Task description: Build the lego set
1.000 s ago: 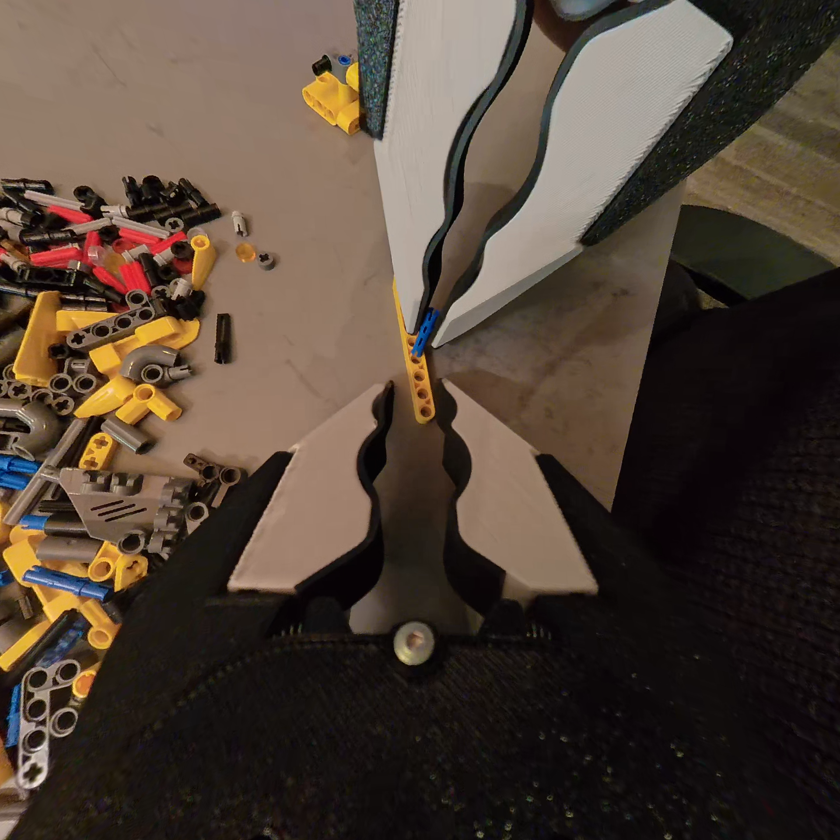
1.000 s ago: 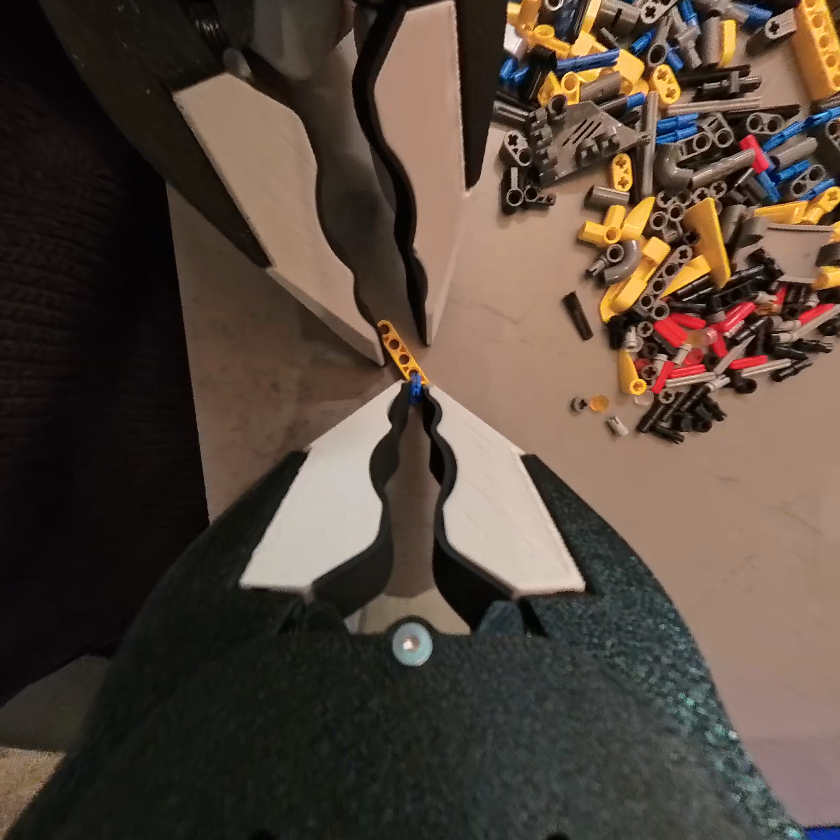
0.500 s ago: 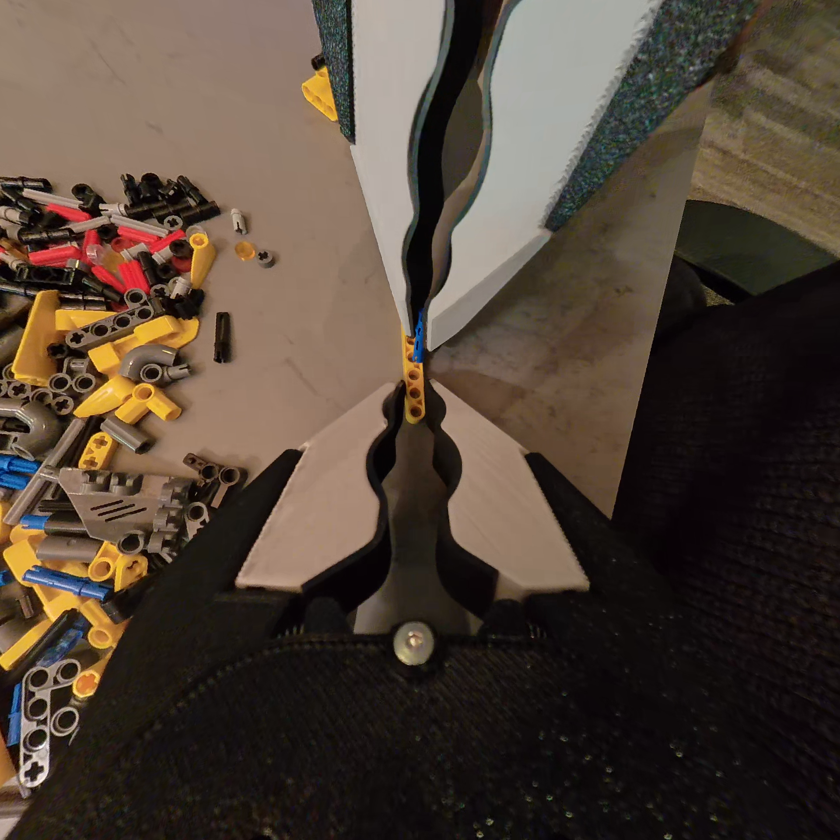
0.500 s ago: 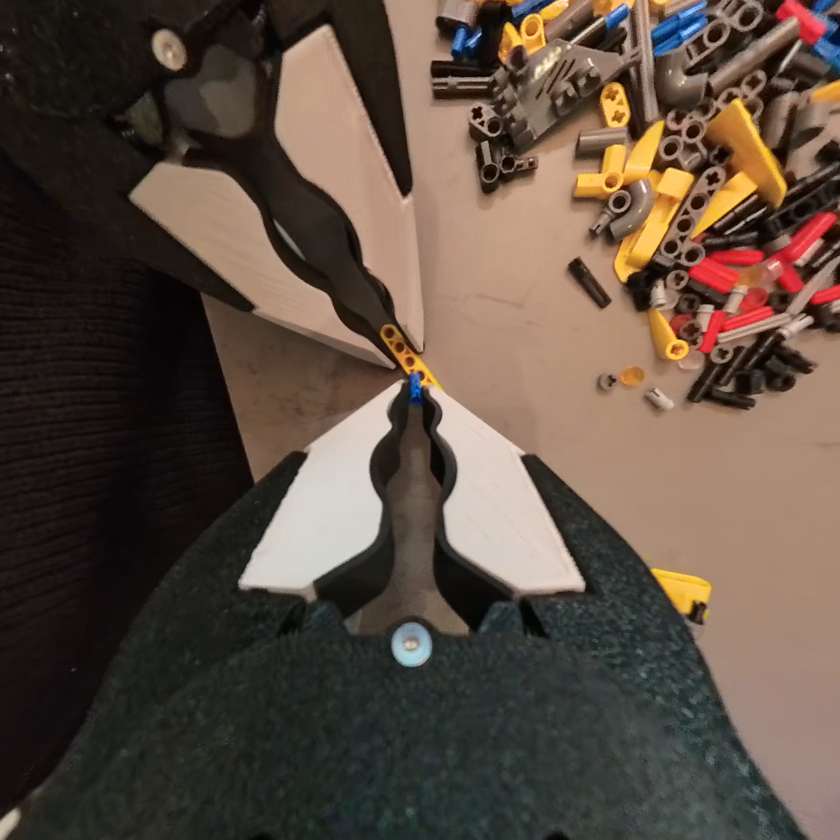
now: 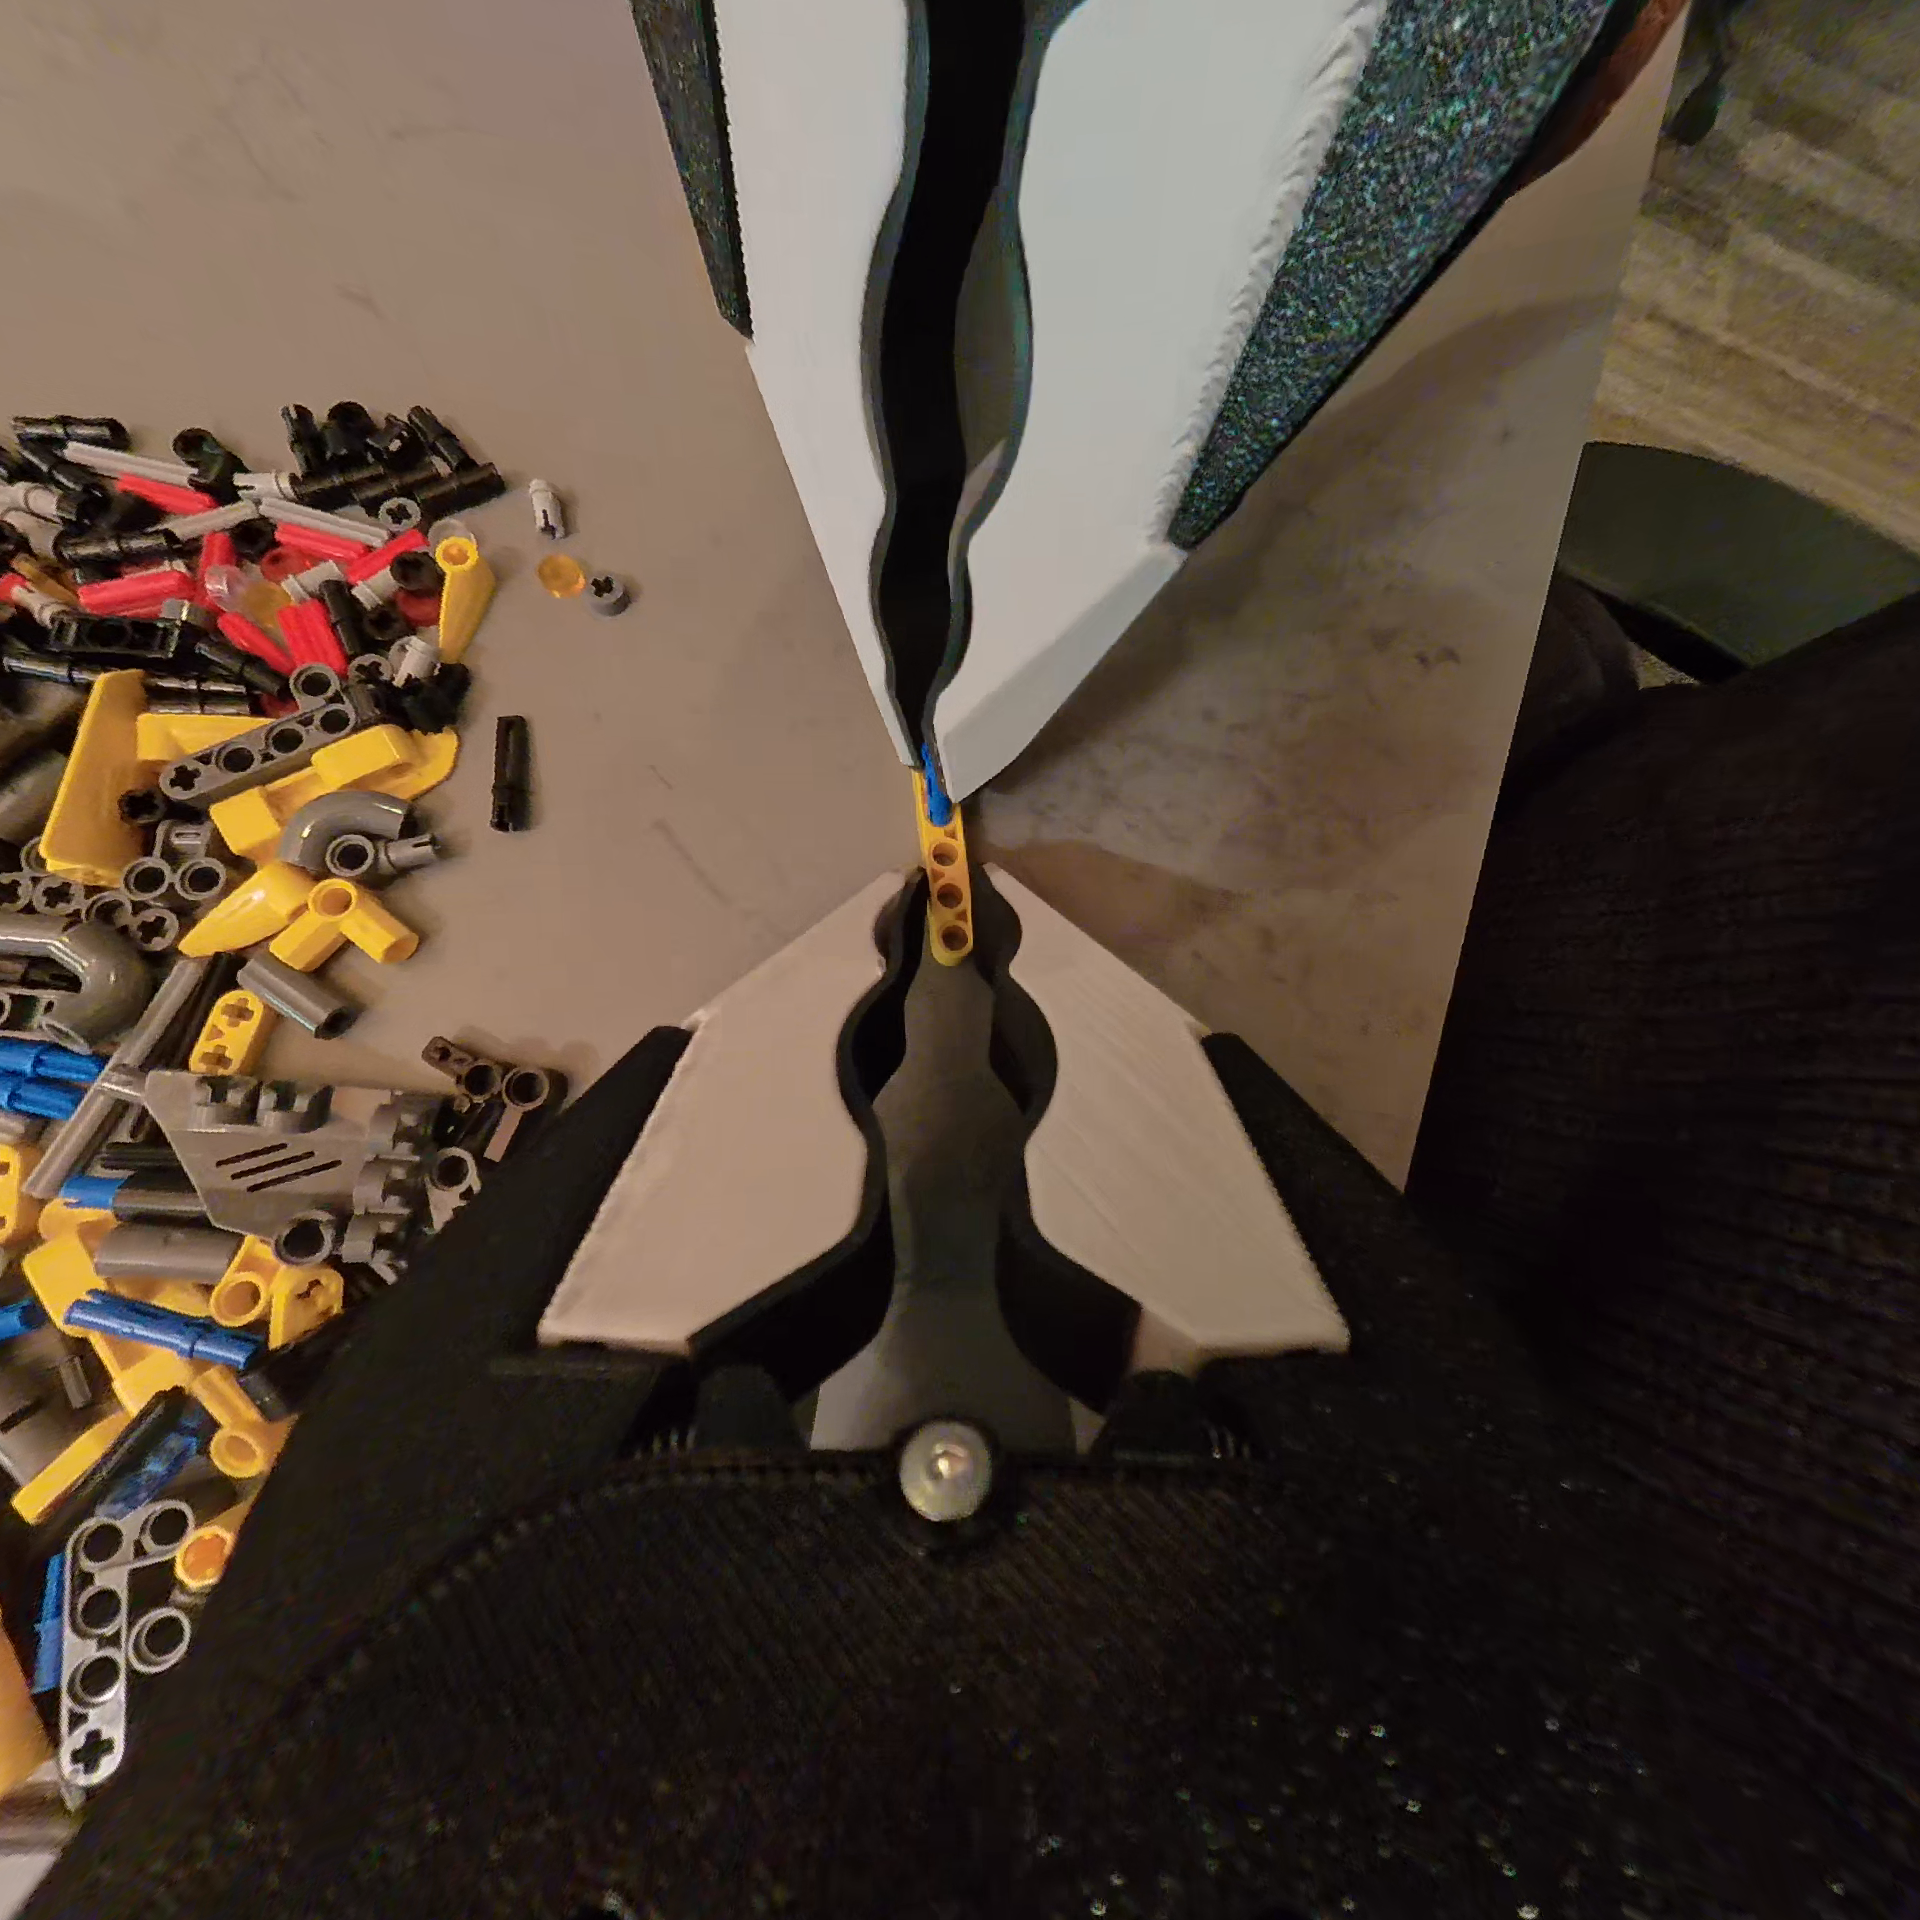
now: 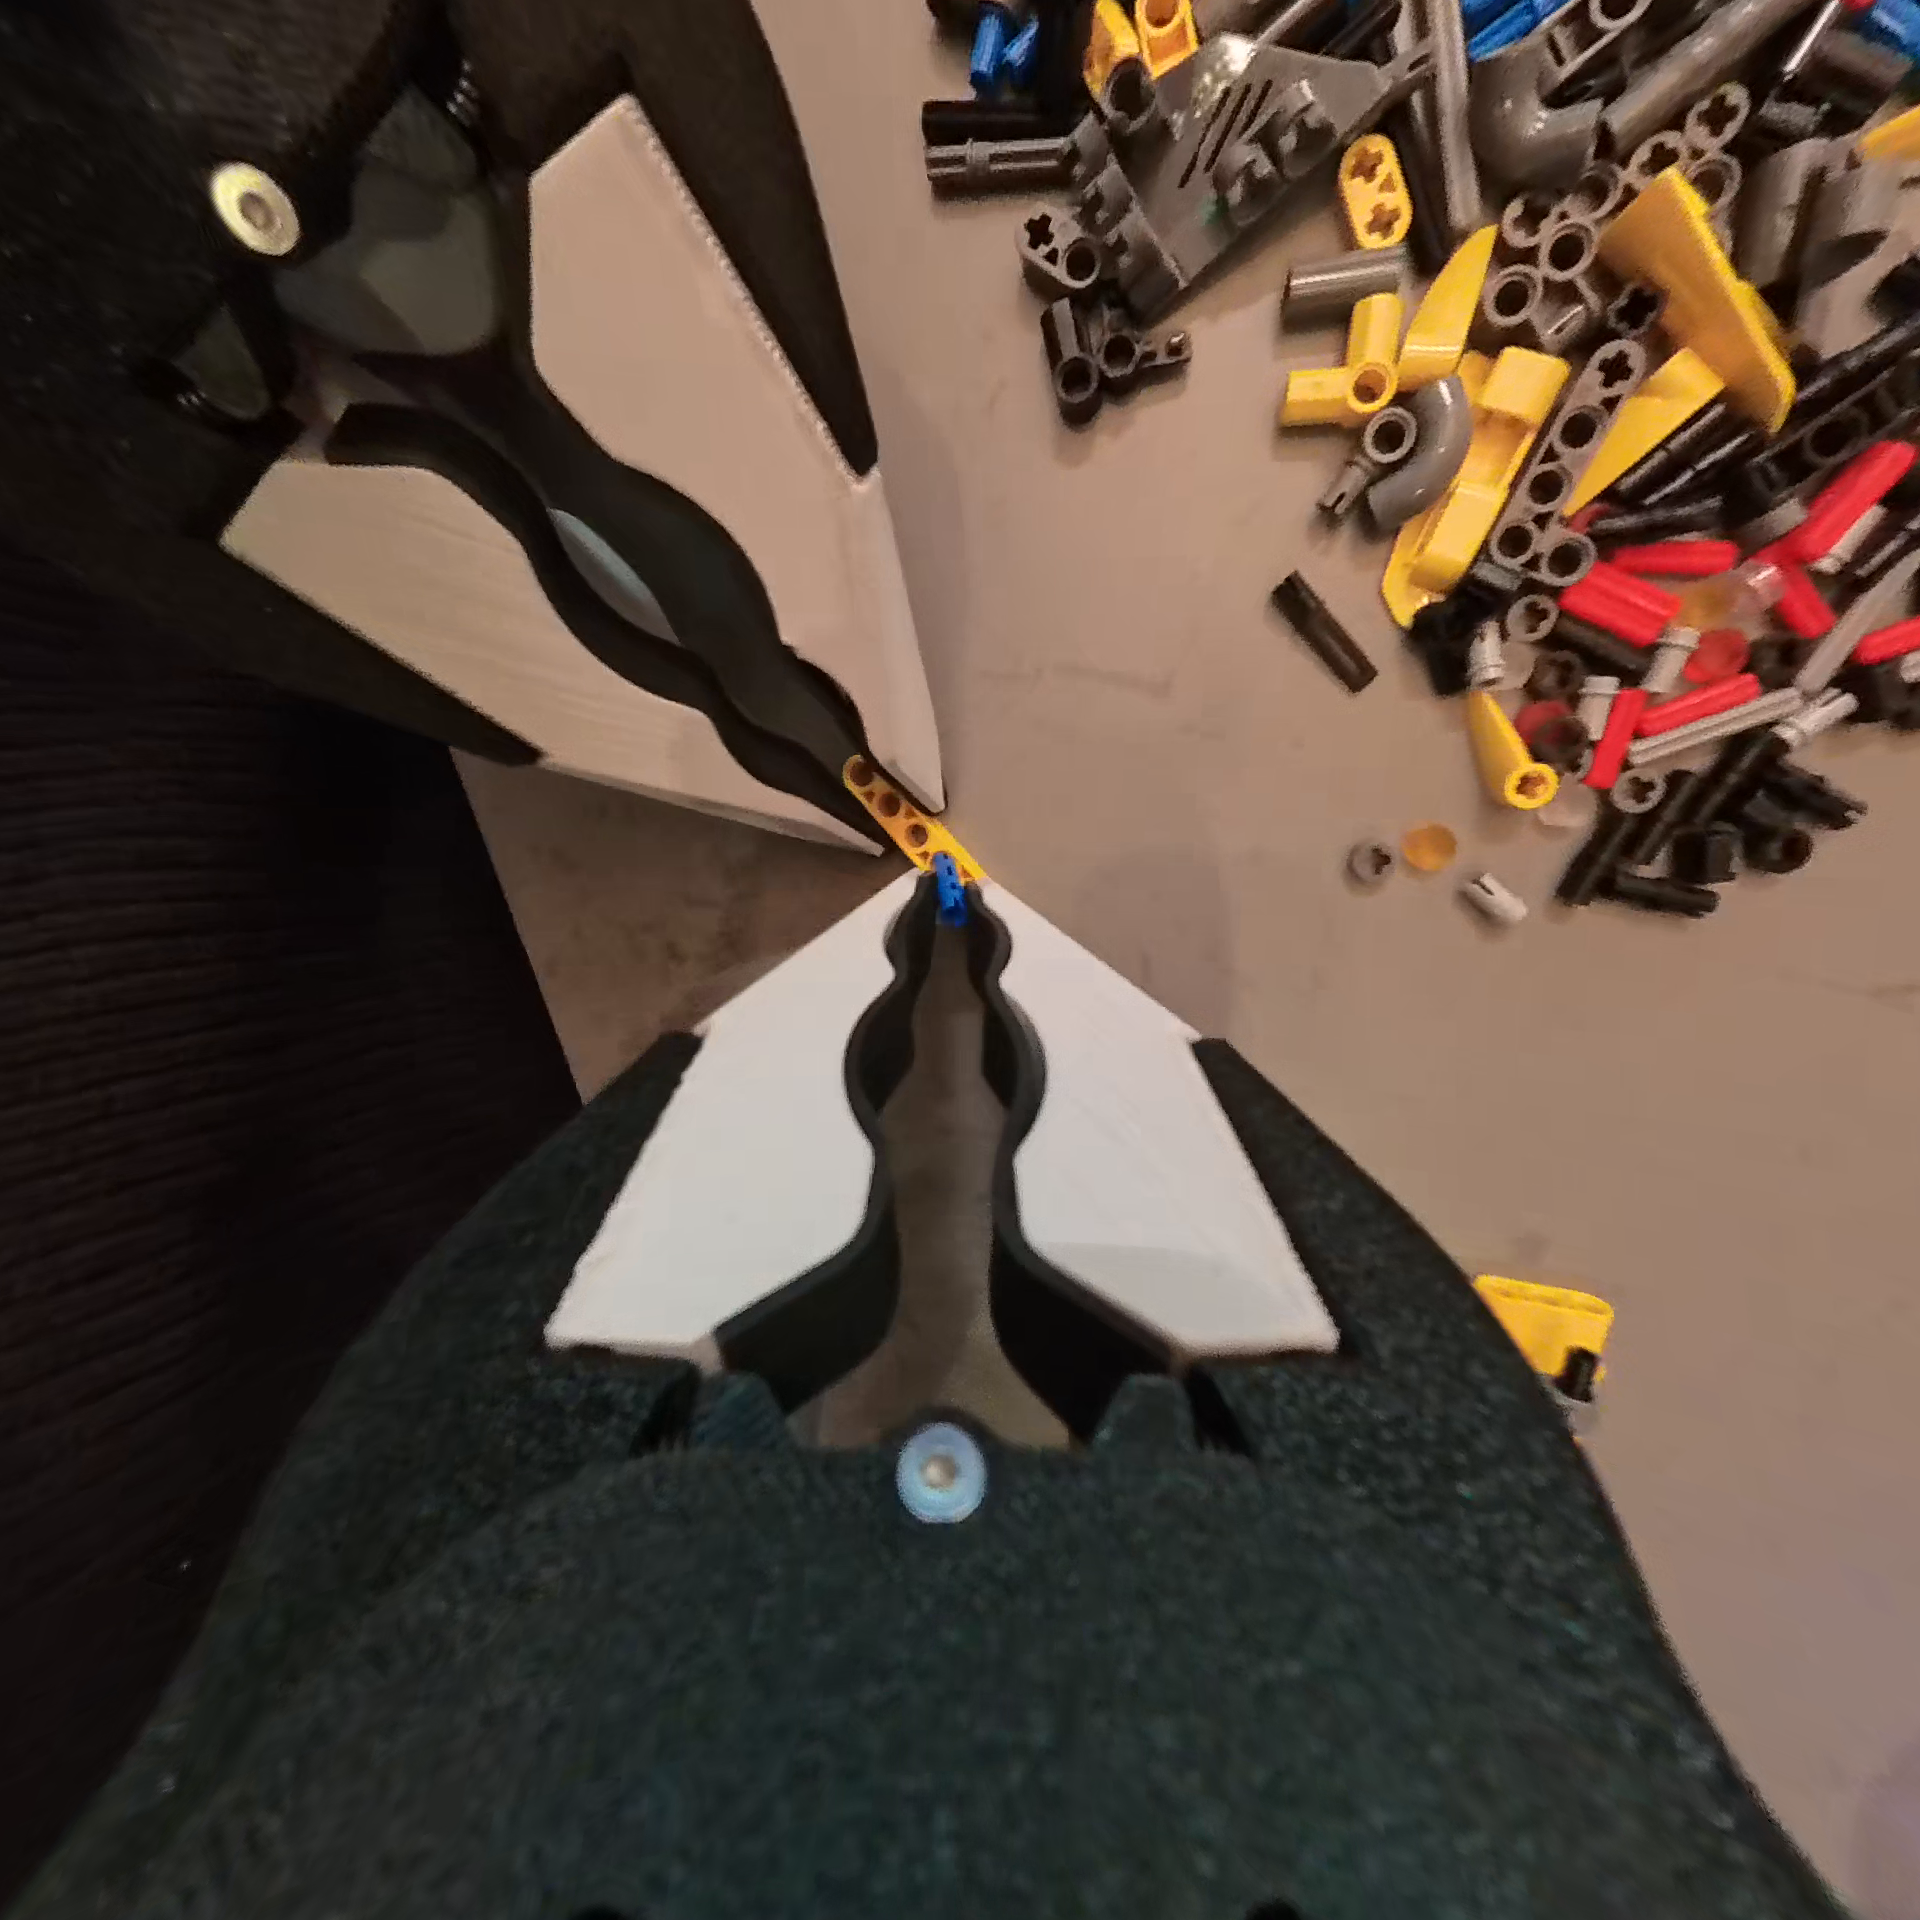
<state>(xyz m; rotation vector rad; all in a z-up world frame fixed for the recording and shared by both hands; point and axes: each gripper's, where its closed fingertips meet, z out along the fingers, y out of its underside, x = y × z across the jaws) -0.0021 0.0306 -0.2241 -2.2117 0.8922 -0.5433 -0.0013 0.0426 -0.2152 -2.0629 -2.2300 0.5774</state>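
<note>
Left gripper [image 5: 948,906]: fingers pinching the near end of a yellow holed beam [image 5: 947,883], held above the surface [image 5: 312,208].

Right gripper [image 6: 948,902]: fingers pinching a blue pin [image 6: 948,889], its tip at the beam's end hole; whether it is seated cannot be told. The 2 grippers meet tip to tip.

Loose pile of parts [image 5: 229,831] lies well apart on the surface, with 1 black pin [image 5: 509,774] at its edge.

No containers in view.
</note>
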